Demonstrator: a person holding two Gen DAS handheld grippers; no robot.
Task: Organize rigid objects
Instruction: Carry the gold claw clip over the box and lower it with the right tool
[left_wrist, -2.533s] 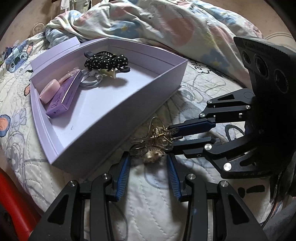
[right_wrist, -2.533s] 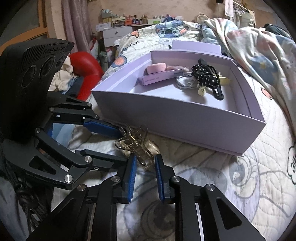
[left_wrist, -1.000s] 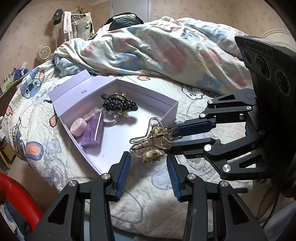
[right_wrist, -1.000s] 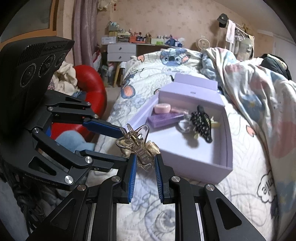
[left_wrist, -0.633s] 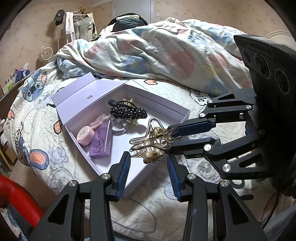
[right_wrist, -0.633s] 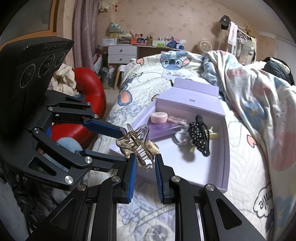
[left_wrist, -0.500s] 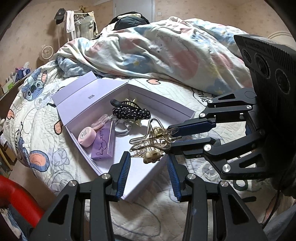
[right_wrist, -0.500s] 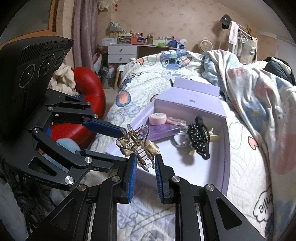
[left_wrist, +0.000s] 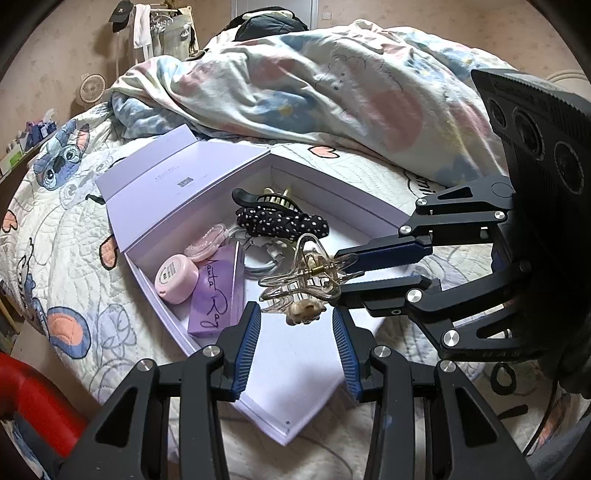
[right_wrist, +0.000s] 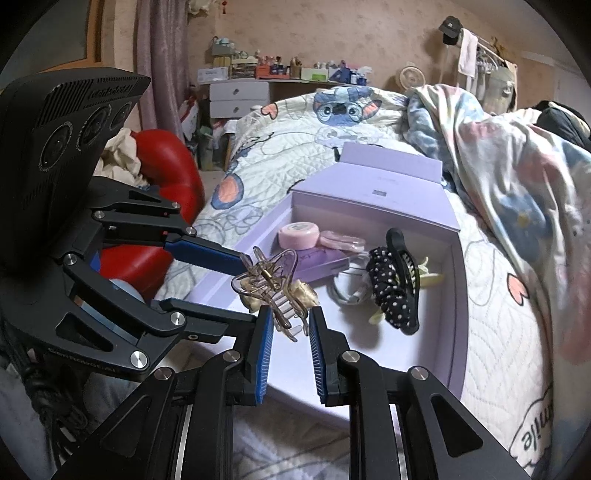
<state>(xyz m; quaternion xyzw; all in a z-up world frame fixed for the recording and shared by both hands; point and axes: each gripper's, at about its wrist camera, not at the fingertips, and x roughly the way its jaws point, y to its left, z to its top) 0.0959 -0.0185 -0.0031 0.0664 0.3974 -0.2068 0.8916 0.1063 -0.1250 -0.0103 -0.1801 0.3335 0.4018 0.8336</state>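
Note:
A clear claw hair clip (left_wrist: 301, 275) with a beige ornament hangs in the air over the near part of the open lavender box (left_wrist: 295, 376). My left gripper (left_wrist: 295, 314) is shut on it across its width. My right gripper (left_wrist: 340, 274) comes in from the right and is shut on its end. In the right wrist view the hair clip (right_wrist: 275, 291) sits between the right gripper (right_wrist: 290, 325) and the left gripper (right_wrist: 249, 288). The lavender box (right_wrist: 351, 350) holds a black polka-dot clip (left_wrist: 280, 221), a pink round case (left_wrist: 175, 273), a purple flat box (left_wrist: 218, 295) and a white cable (left_wrist: 258, 258).
The box lies on a quilted bed cover (left_wrist: 74, 258) with its lid flap (left_wrist: 155, 177) folded back. A crumpled floral duvet (left_wrist: 314, 92) is piled behind it. A black hair tie (left_wrist: 504, 376) lies on the bed at the right. A red seat (right_wrist: 166, 184) stands beside the bed.
Both grippers lifted the hair clip off the bed cover and carried it together from beside the box to above the box's near part. Their grip on it has not changed.

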